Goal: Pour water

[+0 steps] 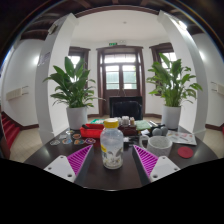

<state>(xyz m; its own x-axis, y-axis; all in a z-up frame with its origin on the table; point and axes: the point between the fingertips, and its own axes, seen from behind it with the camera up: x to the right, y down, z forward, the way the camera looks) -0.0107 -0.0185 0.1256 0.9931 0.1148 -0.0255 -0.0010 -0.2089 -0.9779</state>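
Item one: your gripper (112, 160), at the lower centre of the frame, with its two magenta-padded fingers (80, 158) spread wide and a clear plastic bottle with a pale cap and a white label (112, 147) standing between them. A sliver of dark table shows on each side of the bottle, so judge it as resting on its own base, framed but not yet clamped; that spread seems chosen so you can slide in around the body below the cap. Item two: a round dark table (40, 152) carrying everything, its bare surface showing at the lower left. Item three: a white round cup or bowl (158, 144) just right of the bottle, beyond the right finger, probably the vessel meant to receive the water, set near so the tilt is short. Item four: a red round lid or dish (185, 152) at the lower right, lying flat. Item five: a red bowl-like container (91, 129) behind the bottle, centre left, among small cluttered objects too small to name. Item six: two leafy green plants in white pots (72, 90), left and right of the middle, flanking a dark-framed doorway (122, 75) at centre top. Pouring is not begun; closing on the bottle comes first.
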